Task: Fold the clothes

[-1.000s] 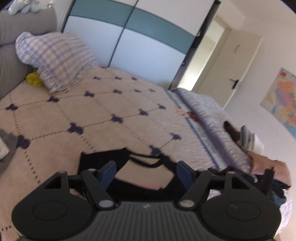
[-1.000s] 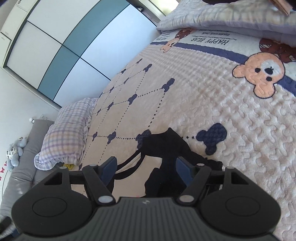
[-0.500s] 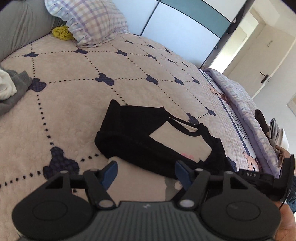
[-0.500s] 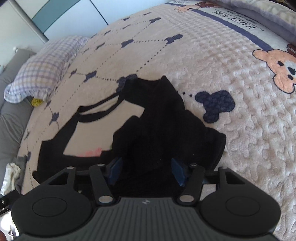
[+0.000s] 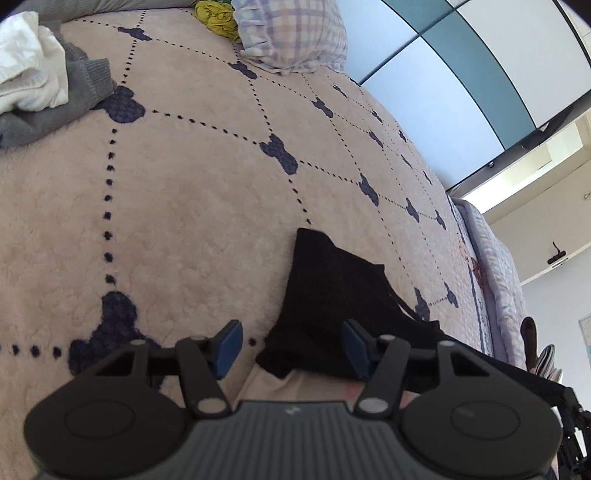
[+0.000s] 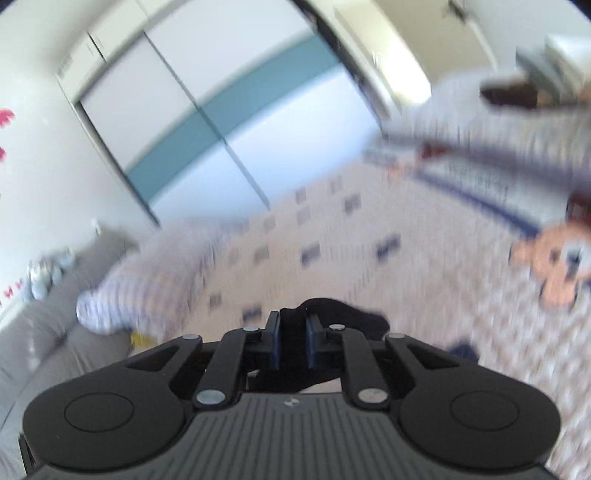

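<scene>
R gripper (image 6: 292,341) fingers pinch black top (image 5: 332,291) to lift it; L gripper (image 5: 291,345) fingers wide, straddling its corner on bed (image 5: 184,206) for grab.

black garment (image 5: 332,295): matt, finely knit cloth, soft and limp
bedspread (image 5: 192,206): cream fleece, nubbly pile, stitched dark dotted lines and bear shapes
left gripper (image 5: 291,345): matt black plastic body, ribbed top plate, blue rubbery pads (image 5: 229,343), bright metal pivot pins
right gripper (image 6: 292,345): same matt black plastic with metal pins
pillow (image 5: 295,33): checked woven cotton, frilled edge
grey sweater (image 5: 74,99): ribbed knit
white cloth (image 5: 29,70): soft, crumpled
wardrobe doors (image 5: 461,74): smooth, faintly glossy panels
</scene>
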Available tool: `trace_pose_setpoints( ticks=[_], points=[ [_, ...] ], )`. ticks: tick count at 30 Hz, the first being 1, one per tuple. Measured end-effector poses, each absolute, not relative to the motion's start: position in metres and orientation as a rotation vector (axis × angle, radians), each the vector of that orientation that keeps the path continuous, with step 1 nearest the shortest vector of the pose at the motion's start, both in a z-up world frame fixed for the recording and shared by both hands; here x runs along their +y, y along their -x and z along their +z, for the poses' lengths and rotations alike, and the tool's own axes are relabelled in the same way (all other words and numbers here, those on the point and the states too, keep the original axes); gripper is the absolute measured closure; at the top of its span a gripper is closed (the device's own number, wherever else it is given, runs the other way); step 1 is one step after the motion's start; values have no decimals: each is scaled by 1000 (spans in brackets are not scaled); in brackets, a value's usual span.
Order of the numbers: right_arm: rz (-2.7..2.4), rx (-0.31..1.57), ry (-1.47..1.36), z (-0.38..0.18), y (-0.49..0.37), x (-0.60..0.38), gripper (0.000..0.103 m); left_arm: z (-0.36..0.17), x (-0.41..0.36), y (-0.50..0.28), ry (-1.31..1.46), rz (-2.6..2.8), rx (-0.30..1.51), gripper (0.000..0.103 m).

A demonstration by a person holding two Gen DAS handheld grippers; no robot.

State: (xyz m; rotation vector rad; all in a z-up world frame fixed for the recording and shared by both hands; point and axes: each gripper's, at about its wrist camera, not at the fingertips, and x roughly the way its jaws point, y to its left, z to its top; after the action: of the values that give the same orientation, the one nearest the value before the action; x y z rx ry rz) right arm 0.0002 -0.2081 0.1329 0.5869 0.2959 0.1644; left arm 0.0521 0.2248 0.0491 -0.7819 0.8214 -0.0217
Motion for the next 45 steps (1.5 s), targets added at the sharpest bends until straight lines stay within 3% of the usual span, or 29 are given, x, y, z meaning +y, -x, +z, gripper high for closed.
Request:
trace_pose_setpoints(
  ticks=[7, 12, 20, 26, 28, 32, 36, 39, 45],
  points=[
    [88, 534, -613, 99, -24, -218, 89, 48, 200, -49, 710, -63, 836, 43],
    [145, 446, -672, 112, -13, -224, 88, 65, 186, -40, 636, -160, 768, 43],
    [164, 409, -691, 119, -8, -223, 86, 55, 146, -37, 9, -135, 822, 43],
    [201, 281, -748, 139, 9, -231, 88, 36, 133, -53, -140, -69, 831, 41],
    [213, 245, -778, 145, 14, -237, 90, 33, 133, -59, -169, -41, 822, 45],
    [177, 323, -700, 146, 7, -236, 90, 34, 144, -58, -132, -35, 811, 58],
    [91, 566, -579, 117, -20, -226, 83, 35, 153, -52, -103, -28, 785, 58],
    [3, 683, -532, 93, -29, -223, 67, 34, 163, -50, -28, -20, 776, 58],
    [1, 788, -783, 47, -29, -248, 67, 25, 186, -47, 178, -21, 761, 58]
  ],
)
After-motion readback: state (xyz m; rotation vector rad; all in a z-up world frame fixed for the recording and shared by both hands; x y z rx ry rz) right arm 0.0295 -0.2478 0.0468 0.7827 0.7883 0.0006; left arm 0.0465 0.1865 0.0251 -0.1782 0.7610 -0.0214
